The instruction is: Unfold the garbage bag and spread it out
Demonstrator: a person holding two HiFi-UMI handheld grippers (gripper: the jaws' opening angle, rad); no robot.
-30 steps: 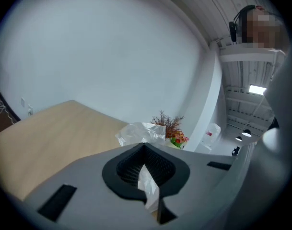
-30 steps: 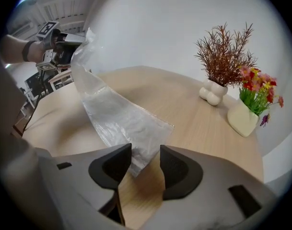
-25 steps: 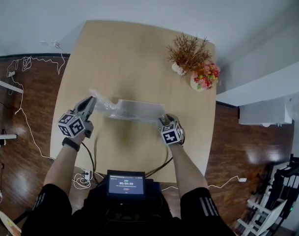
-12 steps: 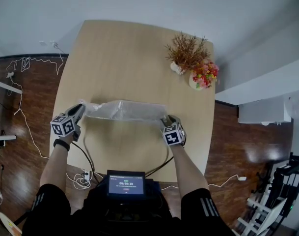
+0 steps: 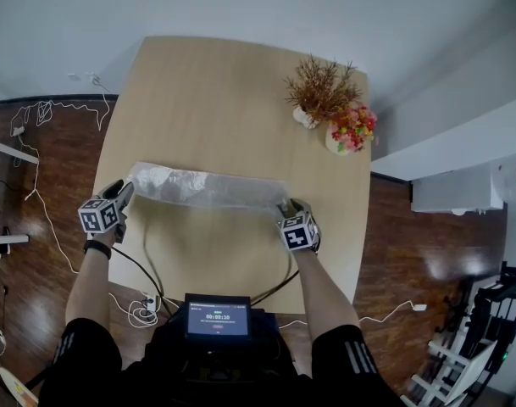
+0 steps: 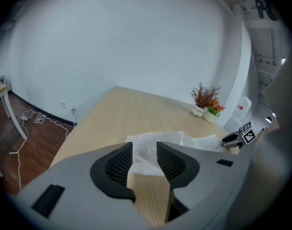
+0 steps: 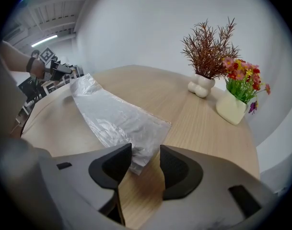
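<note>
A clear, crinkled garbage bag point(image 5: 207, 189) lies as a long strip across the wooden table point(image 5: 224, 91). My left gripper point(image 5: 124, 186) is at the bag's left end. In the left gripper view its jaws have just been opening; the bag point(image 6: 184, 140) sits loosely between the left gripper point(image 6: 145, 150) pads without being pinched. My right gripper point(image 5: 285, 206) is at the bag's right end. In the right gripper view the bag point(image 7: 117, 119) lies flat and its near corner rests in the gap of the open right gripper point(image 7: 146, 157).
A dried brown plant in a white vase point(image 5: 325, 91) and a white pot of coloured flowers point(image 5: 355, 130) stand at the table's far right. A screen point(image 5: 217, 316) hangs at the person's chest. Cables point(image 5: 46, 108) lie on the dark wood floor at left.
The left gripper moved left and down toward the table's left edge, drawing the bag out into a long flat strip, and its jaws opened. The right gripper stayed put.
</note>
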